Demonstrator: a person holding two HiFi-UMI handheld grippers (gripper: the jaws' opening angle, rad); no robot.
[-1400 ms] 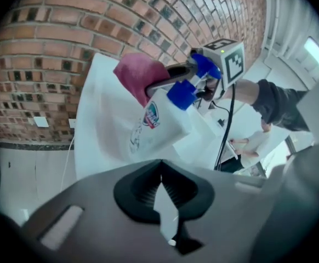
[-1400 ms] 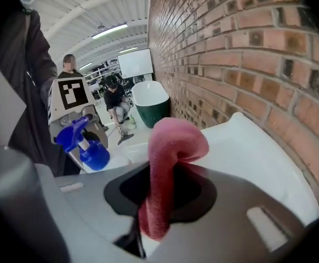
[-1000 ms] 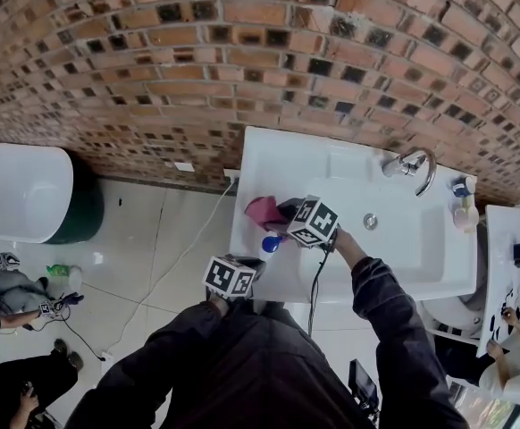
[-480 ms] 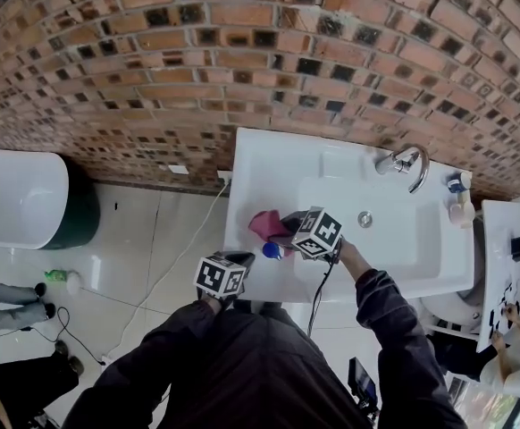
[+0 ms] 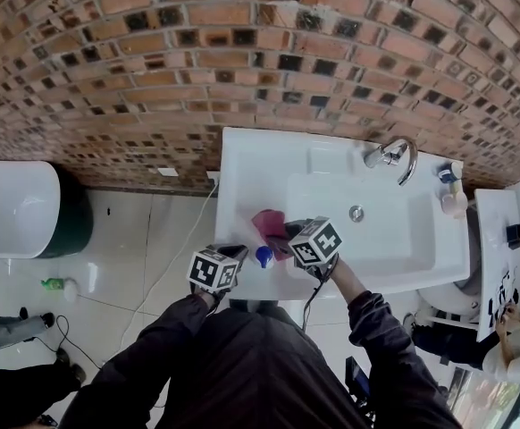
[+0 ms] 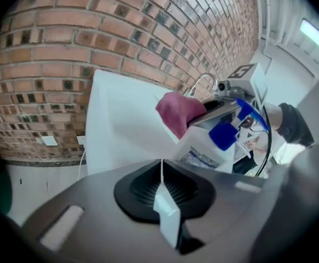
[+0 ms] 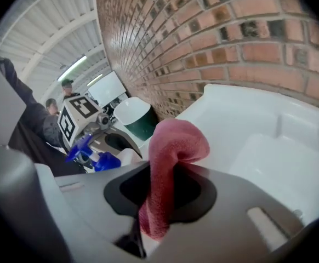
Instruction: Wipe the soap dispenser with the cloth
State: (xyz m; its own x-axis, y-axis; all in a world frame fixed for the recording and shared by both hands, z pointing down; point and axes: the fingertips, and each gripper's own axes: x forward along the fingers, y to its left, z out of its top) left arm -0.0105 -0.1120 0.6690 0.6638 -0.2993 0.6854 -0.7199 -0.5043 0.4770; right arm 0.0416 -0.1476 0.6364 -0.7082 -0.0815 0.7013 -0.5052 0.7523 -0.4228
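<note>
A white soap dispenser [image 5: 262, 259] with a blue pump [image 6: 223, 135] stands tilted at the front left of the white sink counter [image 5: 251, 164]. My left gripper [image 5: 240, 257] comes at it from the left, and its jaws are shut on a thin white part of the dispenser [image 6: 203, 147]. My right gripper [image 5: 284, 236] is shut on a pink cloth [image 7: 167, 163]. The cloth [image 5: 269, 223] bulges out beyond the jaws and lies against the dispenser's far side [image 6: 178, 111]. In the right gripper view the blue pump [image 7: 94, 156] shows to the left.
A chrome faucet [image 5: 392, 155] and the basin drain [image 5: 356, 213] lie to the right. Small bottles [image 5: 451, 188] stand at the counter's far right. A white bin on a green base [image 5: 19, 208] sits on the floor at the left, under the brick wall [image 5: 197, 61].
The head camera has shifted. Both grippers, with the dispenser and the cloth, sit slightly nearer the counter's front edge than a second ago. Both grips are unchanged.
</note>
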